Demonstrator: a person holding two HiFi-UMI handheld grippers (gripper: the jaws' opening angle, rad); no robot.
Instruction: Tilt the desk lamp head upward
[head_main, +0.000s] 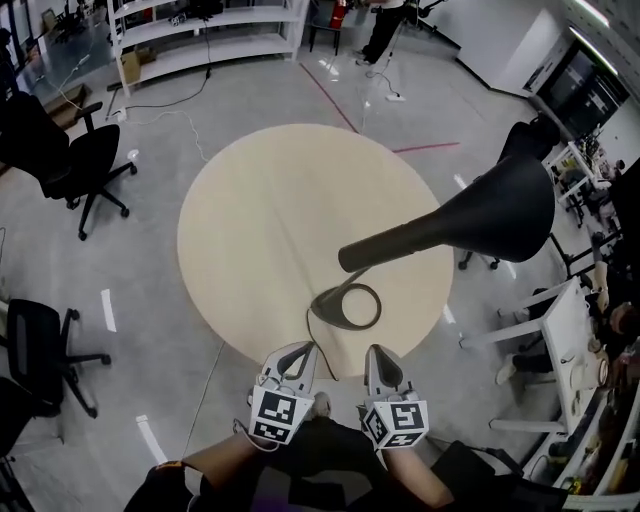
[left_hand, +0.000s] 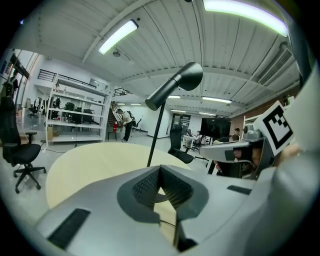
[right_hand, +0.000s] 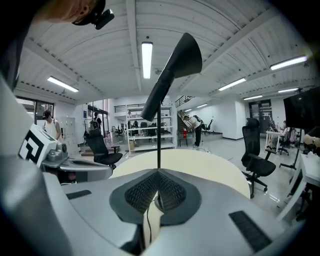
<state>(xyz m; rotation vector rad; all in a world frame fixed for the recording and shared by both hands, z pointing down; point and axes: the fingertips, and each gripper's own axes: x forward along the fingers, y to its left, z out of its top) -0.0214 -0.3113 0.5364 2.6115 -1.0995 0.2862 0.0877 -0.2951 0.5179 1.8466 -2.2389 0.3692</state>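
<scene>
A black desk lamp stands on the round wooden table (head_main: 250, 220). Its ring base (head_main: 350, 306) lies near the front edge, and the cone-shaped head (head_main: 490, 210) points to the right. In the left gripper view the lamp head (left_hand: 186, 78) sits atop a thin pole (left_hand: 154, 135). In the right gripper view the lamp head (right_hand: 176, 67) slants up to the right. My left gripper (head_main: 301, 350) and right gripper (head_main: 378, 352) hover side by side at the table's front edge, short of the base. Both are shut and hold nothing. Their tips appear as left gripper (left_hand: 160, 171) and right gripper (right_hand: 157, 173).
The lamp's cord (head_main: 310, 330) runs off the front of the table between the grippers. Black office chairs (head_main: 75, 165) stand on the left, another chair (head_main: 35, 350) lower left. White shelving (head_main: 200, 30) lines the back. A white desk (head_main: 570, 350) stands on the right.
</scene>
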